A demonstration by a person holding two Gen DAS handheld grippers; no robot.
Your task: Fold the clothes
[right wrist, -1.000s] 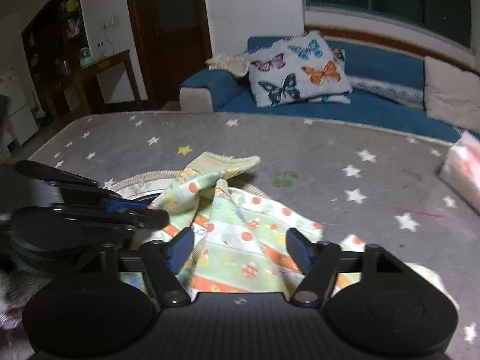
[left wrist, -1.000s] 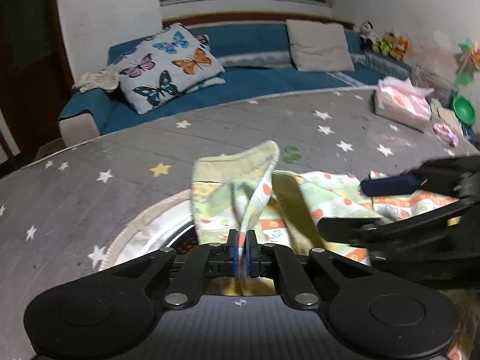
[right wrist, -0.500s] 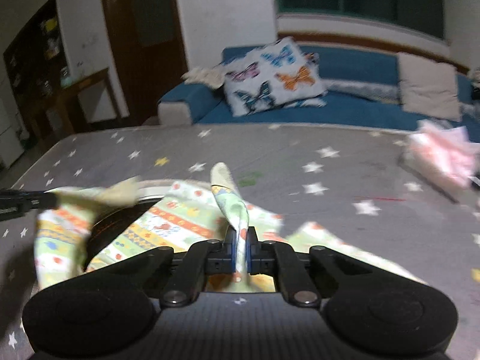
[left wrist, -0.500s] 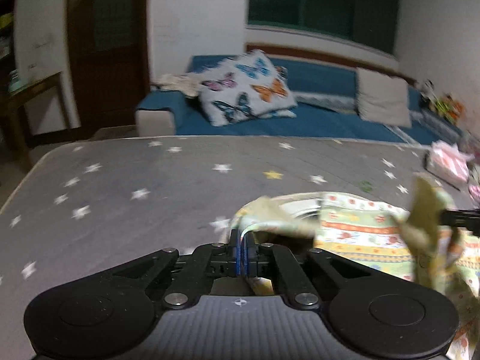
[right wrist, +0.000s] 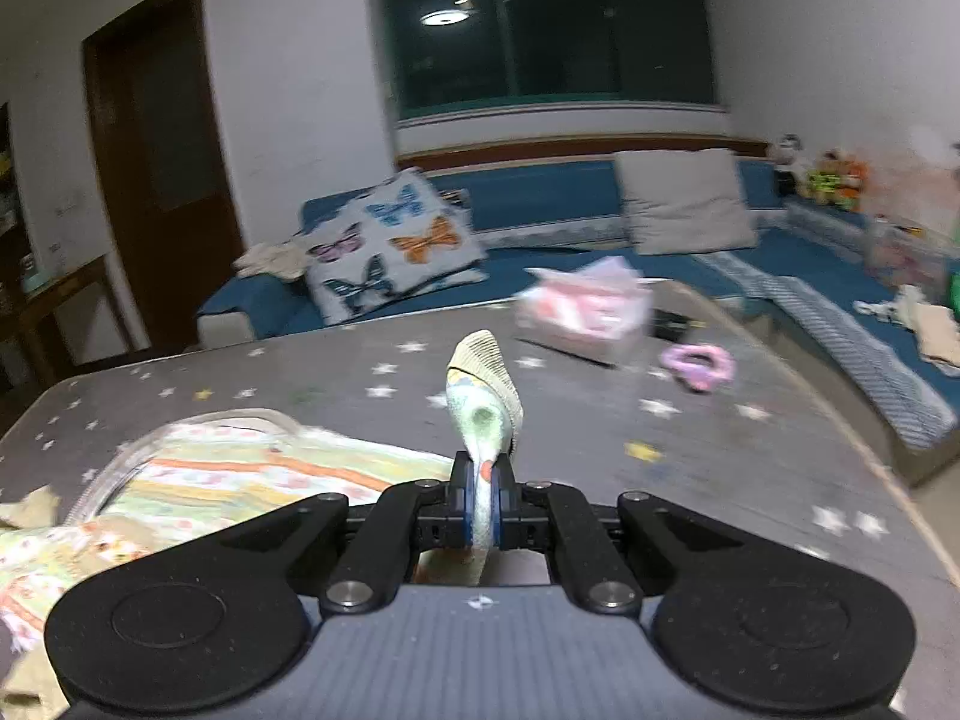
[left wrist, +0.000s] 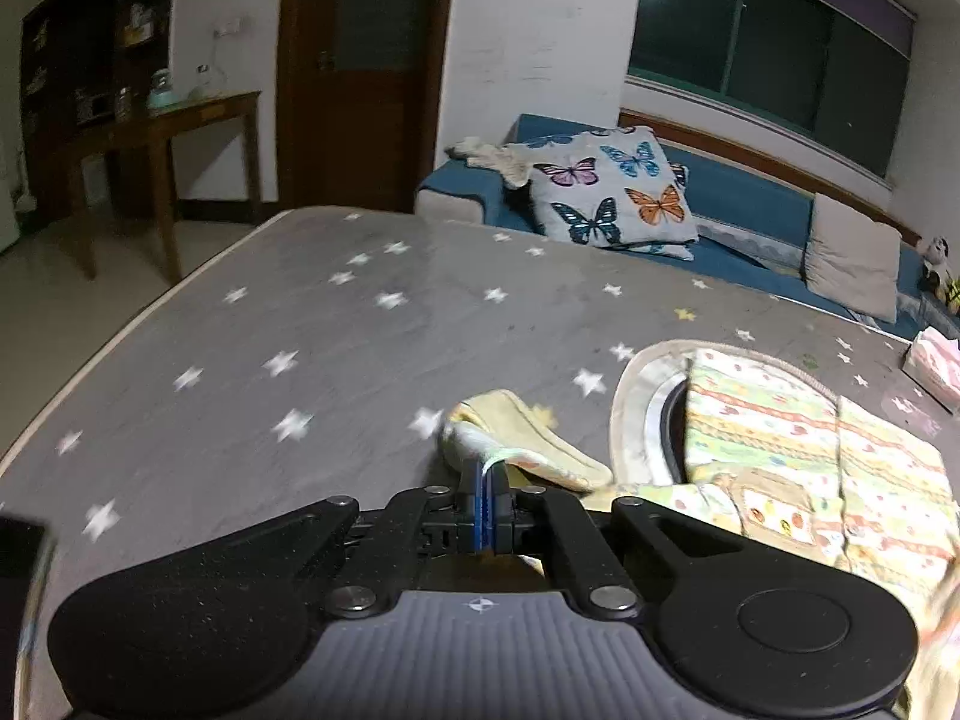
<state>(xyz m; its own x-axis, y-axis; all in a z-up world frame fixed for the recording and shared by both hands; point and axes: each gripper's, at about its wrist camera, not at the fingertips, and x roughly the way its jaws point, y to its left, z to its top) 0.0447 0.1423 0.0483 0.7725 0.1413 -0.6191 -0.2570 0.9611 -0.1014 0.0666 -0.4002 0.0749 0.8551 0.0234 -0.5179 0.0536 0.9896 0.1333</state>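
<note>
A small patterned garment (left wrist: 780, 438), pale green and yellow with orange stripes and dots, lies stretched across the grey star-print mattress (left wrist: 336, 348). My left gripper (left wrist: 483, 501) is shut on one ribbed cuff of it (left wrist: 528, 438), at the garment's left end. In the right wrist view the garment (right wrist: 252, 468) trails off to the left, and my right gripper (right wrist: 480, 504) is shut on its other cuff (right wrist: 486, 384), which stands up above the jaws. The cloth between the two grippers hangs slack over the mattress.
A pink tissue pack (right wrist: 585, 306) and a pink ring toy (right wrist: 699, 363) lie on the mattress beyond the right gripper. A blue sofa (right wrist: 540, 198) with a butterfly cushion (left wrist: 606, 192) and a beige pillow (right wrist: 684, 201) runs along the far side. A wooden table (left wrist: 162, 132) stands left.
The right gripper closed on a cuff of the garment. Both grippers then swept apart, left going left and right going right, pulling the bunched garment out wide.
</note>
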